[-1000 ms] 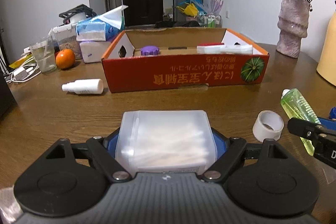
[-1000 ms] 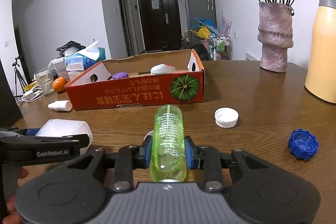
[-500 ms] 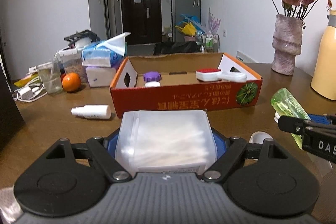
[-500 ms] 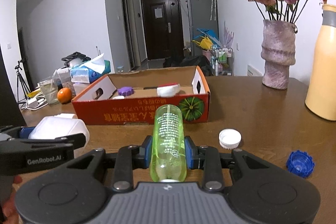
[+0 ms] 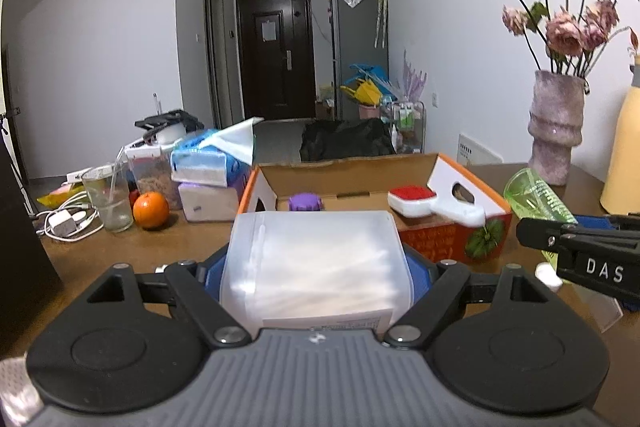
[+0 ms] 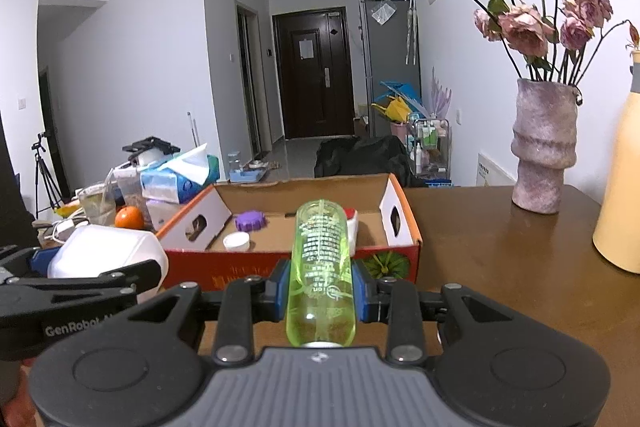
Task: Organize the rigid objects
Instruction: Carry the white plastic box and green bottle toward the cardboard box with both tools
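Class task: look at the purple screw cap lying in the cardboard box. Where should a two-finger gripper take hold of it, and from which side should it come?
Grip the purple cap across its ribbed rim, coming from above. It lies flat on the floor of the box, whose walls probably block a level approach, and the ribs should give the jaws purchase.

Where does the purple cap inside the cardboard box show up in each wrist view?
Left wrist: purple cap sits centre frame, just above the held white container, on the box floor.
Right wrist: purple cap lies left of the held green bottle.
Shared landmark: the cardboard box.
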The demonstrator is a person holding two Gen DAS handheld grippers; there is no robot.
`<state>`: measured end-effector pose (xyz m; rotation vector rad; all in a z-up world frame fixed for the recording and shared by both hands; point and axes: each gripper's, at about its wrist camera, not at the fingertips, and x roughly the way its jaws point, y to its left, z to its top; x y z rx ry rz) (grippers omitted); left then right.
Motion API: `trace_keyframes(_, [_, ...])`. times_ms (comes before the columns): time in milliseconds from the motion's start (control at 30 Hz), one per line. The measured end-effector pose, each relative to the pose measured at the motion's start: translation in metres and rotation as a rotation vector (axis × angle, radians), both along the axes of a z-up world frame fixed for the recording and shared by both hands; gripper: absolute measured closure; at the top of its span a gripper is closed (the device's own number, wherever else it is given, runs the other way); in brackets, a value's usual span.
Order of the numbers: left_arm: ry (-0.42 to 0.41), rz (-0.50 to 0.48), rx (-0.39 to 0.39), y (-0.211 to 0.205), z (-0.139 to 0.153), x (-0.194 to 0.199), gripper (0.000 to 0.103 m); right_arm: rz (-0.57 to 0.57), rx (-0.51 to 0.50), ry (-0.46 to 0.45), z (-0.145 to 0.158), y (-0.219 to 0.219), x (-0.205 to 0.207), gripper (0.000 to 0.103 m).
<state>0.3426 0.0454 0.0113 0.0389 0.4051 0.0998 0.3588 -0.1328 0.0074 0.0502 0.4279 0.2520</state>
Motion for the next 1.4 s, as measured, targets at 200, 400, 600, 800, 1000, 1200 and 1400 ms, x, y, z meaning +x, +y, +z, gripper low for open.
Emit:
trace_keyframes(200, [-0.015, 0.02, -0.016, 0.007, 0.003, 0.018, 0.019, 0.001, 0.023, -0.003, 0.005, 0.005, 0.019, 0.073])
trace_keyframes(400, [-0.031, 0.046, -0.026, 0.013, 0.003, 0.037, 0.019, 0.006, 0.029, 0.002, 0.006, 0.01, 0.041, 0.073])
trace_keyframes(600, [-0.035, 0.063, -0.029, 0.015, 0.0, 0.058, 0.019, 0.006, 0.034, 0.017, 0.004, 0.014, 0.065, 0.073])
trace_keyframes(800, [-0.035, 0.087, -0.028, 0.018, -0.001, 0.08, 0.019, 0.007, 0.033, 0.019, 0.003, 0.017, 0.089, 0.073])
trace_keyframes(1000, [-0.049, 0.116, -0.028, 0.023, -0.001, 0.1, 0.019, 0.008, 0.031, 0.023, 0.002, 0.02, 0.113, 0.073])
trace_keyframes(1200, [-0.056, 0.135, -0.02, 0.026, -0.002, 0.121, 0.019, 0.008, 0.021, 0.023, 0.003, 0.027, 0.135, 0.073])
trace_keyframes(1400, [-0.063, 0.141, -0.005, 0.024, -0.002, 0.143, 0.019, 0.008, 0.01, 0.027, 0.002, 0.031, 0.158, 0.073])
